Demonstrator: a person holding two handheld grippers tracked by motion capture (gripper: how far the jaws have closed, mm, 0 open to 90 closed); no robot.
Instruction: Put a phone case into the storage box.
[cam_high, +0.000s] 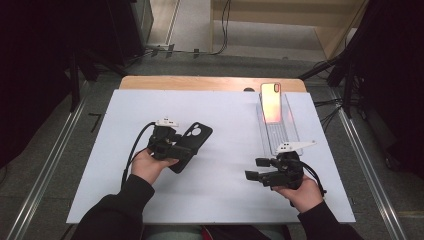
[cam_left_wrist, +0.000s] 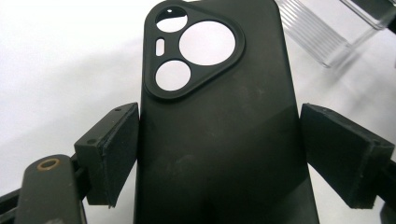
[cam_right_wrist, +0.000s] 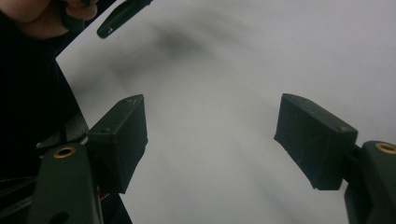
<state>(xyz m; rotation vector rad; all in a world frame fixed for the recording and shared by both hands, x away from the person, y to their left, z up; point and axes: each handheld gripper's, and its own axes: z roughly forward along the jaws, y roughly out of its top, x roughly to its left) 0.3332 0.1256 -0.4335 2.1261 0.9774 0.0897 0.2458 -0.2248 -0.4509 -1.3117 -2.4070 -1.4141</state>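
Already the left hand-held gripper (cam_left_wrist: 219, 154) clamps the matte black phone case (cam_left_wrist: 219, 116) across its width — long axis pointing away toward the clear ribbed stand (cam_high: 277, 131); right hand-held gripper (cam_right_wrist: 210, 140) gapes empty.

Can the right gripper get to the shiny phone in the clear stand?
Probably yes. The right gripper is open and holds nothing, and the phone leans in the clear stand just beyond it, with nothing in between.

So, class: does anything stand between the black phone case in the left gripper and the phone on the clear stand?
Nothing visible does. Between the black phone case, clamped in the left gripper, and the phone on its clear stand lies bare white table. The right gripper is open, off that line.
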